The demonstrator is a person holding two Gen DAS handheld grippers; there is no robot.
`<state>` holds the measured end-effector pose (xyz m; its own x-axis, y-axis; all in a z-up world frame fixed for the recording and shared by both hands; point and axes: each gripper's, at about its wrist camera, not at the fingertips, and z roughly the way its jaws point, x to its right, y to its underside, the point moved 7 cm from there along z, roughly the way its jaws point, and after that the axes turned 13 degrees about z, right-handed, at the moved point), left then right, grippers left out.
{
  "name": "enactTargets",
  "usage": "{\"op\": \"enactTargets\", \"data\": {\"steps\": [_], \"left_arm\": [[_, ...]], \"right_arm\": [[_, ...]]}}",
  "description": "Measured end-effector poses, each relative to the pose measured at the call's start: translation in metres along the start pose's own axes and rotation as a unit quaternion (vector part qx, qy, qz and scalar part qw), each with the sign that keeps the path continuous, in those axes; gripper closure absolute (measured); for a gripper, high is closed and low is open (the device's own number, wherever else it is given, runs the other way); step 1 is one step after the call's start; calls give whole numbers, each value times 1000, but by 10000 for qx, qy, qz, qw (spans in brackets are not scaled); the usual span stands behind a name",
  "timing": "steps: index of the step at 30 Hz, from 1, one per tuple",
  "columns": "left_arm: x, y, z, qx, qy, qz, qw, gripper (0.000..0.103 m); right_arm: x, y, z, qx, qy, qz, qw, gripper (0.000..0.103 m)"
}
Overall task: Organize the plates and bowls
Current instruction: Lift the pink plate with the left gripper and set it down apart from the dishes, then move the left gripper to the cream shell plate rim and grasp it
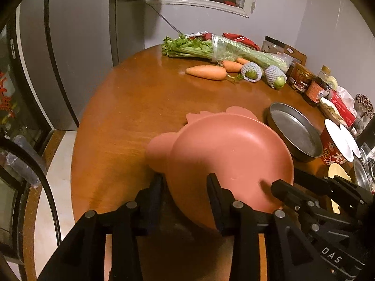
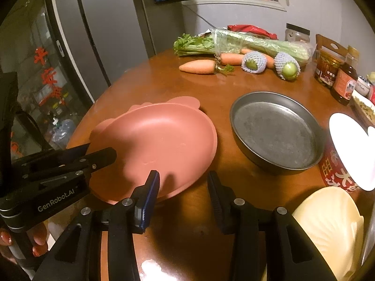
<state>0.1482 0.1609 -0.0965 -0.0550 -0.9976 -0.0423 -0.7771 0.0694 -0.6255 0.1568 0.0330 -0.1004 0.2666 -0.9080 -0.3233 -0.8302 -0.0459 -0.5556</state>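
A pink plate [image 1: 232,154] [image 2: 159,140] with ear-shaped tabs lies on the round wooden table [image 2: 211,89]. My left gripper [image 1: 185,187] [image 2: 100,152] straddles the plate's near-left rim, one finger inside the dish and one outside. Its jaws stand apart and are not pressing the rim. My right gripper [image 2: 182,185] [image 1: 304,182] hangs open at the plate's right edge. Only bare table lies between its fingers, and its left fingertip [image 2: 152,187] overlaps the rim. Right of the pink plate sit a grey metal pan [image 2: 276,128] [image 1: 295,133] and a cream fluted plate [image 2: 328,229].
Carrots [image 2: 199,66], celery [image 2: 246,42] and two foam-netted green fruits [image 2: 288,68] lie at the back. Jars and bottles [image 2: 344,84] line the right side, beside a red tub with a white lid [image 2: 349,145]. A fridge [image 2: 100,35] stands left. A hand [image 2: 35,241] holds the left gripper.
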Motion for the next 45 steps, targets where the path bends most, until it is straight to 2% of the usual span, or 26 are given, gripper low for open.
{"op": "enactTargets", "data": {"steps": [7, 16, 29, 33, 40, 45], "left_arm": [[-5, 0, -12, 74, -260, 12, 9996, 55], [8, -7, -47, 428, -329, 159, 9984, 47], [74, -15, -88, 812, 1, 575, 9950, 41], [98, -15, -93, 830, 140, 724, 9938, 41], [141, -15, -87, 767, 427, 1004, 9911, 40], [163, -14, -72, 605, 559, 1159, 9898, 40]], "right_arm": [[1, -1, -11, 98, 53, 35, 9999, 59], [11, -4, -44, 393, 41, 210, 9990, 58], [41, 5, -129, 994, 119, 499, 9937, 54], [58, 15, -156, 1177, 308, 585, 9908, 54], [88, 42, -184, 1245, 625, 764, 9873, 54], [112, 64, -184, 1050, 744, 1067, 9859, 54]]}}
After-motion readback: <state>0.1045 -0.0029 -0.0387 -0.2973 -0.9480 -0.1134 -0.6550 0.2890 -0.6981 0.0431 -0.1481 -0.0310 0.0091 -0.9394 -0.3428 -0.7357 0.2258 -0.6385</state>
